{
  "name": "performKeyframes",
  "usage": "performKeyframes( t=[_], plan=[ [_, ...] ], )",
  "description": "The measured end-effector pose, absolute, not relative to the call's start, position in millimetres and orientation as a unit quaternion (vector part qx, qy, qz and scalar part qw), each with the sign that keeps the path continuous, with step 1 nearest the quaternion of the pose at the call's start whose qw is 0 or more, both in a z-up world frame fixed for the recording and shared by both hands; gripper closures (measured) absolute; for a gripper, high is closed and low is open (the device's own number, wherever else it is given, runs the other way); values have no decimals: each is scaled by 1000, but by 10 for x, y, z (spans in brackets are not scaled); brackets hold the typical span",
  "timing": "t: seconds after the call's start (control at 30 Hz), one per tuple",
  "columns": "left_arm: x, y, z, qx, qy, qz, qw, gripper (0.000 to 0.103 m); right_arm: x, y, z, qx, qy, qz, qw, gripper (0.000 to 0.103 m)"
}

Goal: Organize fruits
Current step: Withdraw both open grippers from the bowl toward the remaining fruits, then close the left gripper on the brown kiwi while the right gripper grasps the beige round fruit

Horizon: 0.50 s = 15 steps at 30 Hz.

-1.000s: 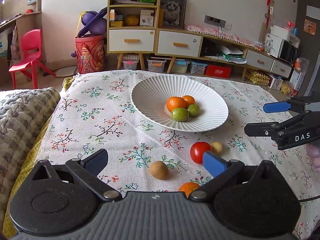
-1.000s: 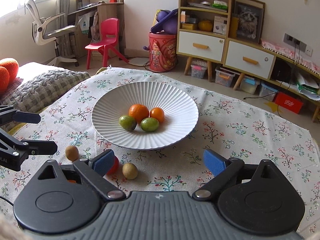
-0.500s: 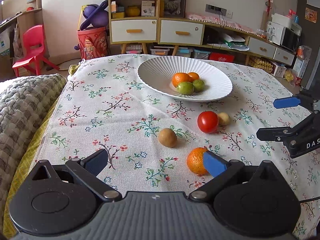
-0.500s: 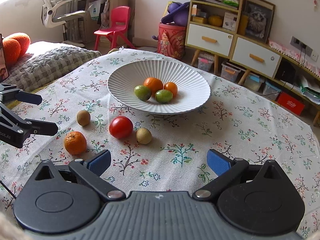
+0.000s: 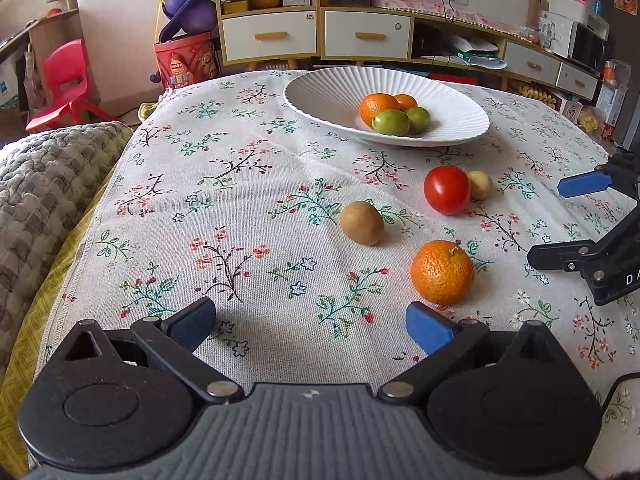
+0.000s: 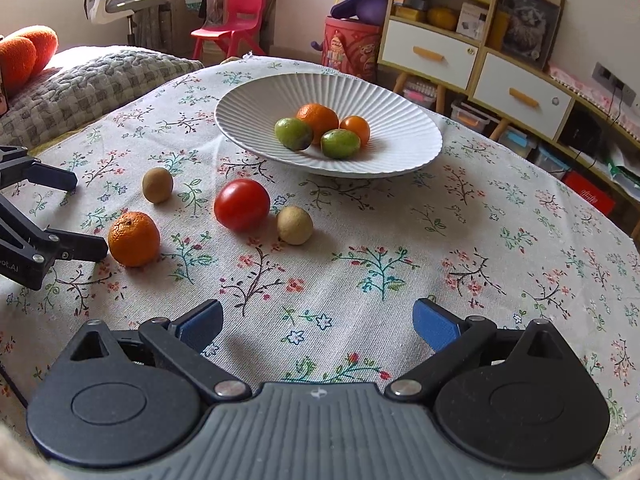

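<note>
A white ribbed plate (image 5: 328, 92) (image 6: 400, 92) holds two oranges and two green fruits. On the floral cloth lie a loose orange (image 5: 442, 273) (image 6: 134, 239), a red tomato (image 5: 447, 189) (image 6: 242, 205), and two small brown fruits (image 5: 362, 223) (image 6: 295, 225). My left gripper (image 5: 310, 326) is open and empty, low over the cloth, its right finger close to the loose orange. My right gripper (image 6: 318, 326) is open and empty, well short of the fruits. Each gripper shows at the edge of the other's view.
A grey knitted blanket (image 5: 44, 184) lies past the table's left edge. A red child's chair (image 5: 66, 80), a red drum (image 5: 186, 58) and a shelf unit with drawers (image 5: 316, 32) stand beyond the table.
Both grippers have pulled back from the plate and dropped lower toward the cloth. The loose fruits now lie ahead of the fingers. Both stayed open.
</note>
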<state>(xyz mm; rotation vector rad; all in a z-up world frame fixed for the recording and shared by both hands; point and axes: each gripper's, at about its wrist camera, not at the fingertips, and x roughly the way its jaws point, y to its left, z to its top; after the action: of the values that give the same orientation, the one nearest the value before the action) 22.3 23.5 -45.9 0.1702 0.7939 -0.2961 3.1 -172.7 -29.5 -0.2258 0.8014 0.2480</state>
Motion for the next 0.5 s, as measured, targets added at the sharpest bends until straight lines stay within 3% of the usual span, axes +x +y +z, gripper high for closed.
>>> performKeyframes(
  t=[0.5],
  plan=[
    [386, 189, -500, 72, 363, -150, 917, 13, 188, -1687, -388, -74, 366, 130, 919, 3]
  ],
)
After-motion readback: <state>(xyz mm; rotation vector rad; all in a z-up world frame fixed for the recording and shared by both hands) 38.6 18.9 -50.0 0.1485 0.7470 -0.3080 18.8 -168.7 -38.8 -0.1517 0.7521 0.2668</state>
